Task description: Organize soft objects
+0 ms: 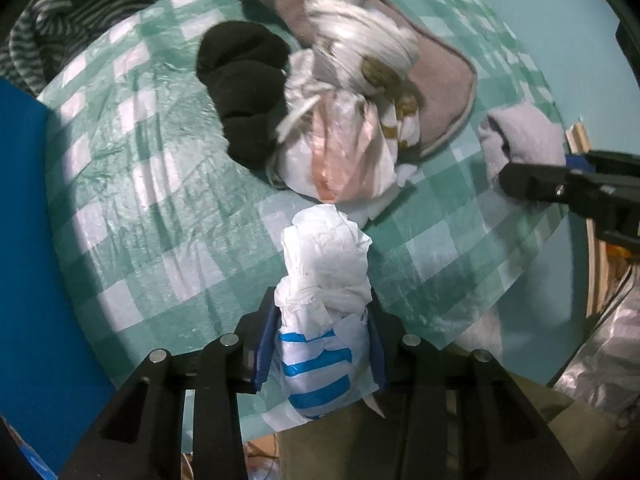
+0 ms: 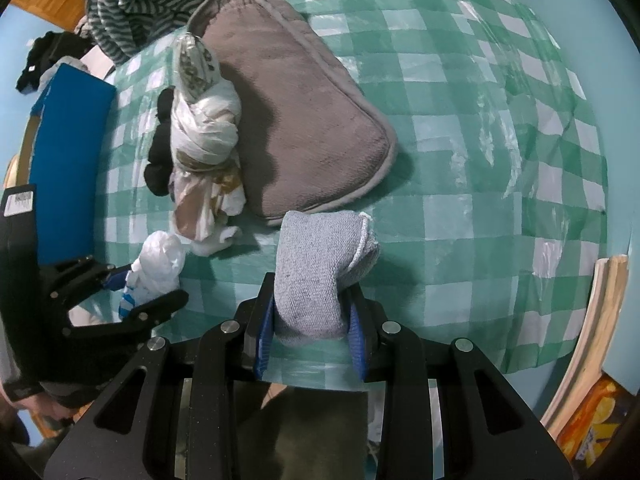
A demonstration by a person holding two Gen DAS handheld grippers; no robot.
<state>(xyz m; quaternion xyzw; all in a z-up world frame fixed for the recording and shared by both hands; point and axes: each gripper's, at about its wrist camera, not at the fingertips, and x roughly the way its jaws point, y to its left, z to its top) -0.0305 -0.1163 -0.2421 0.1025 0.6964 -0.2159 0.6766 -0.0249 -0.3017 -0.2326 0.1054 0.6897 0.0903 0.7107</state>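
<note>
White bag bundle (image 1: 324, 320) and grey towel (image 2: 320, 280), both clamped

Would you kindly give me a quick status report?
Left gripper shut on white blue-striped plastic bag. Right gripper shut on rolled grey towel. Nothing blocking.

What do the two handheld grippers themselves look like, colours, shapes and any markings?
Both look alike. The left gripper and right gripper have matte black angular linkage arms with long slots and round silver pivot pins, ending in ribbed blue finger pads. In the right wrist view the left gripper's body carries a small white label. No cables are visible on either.
</note>
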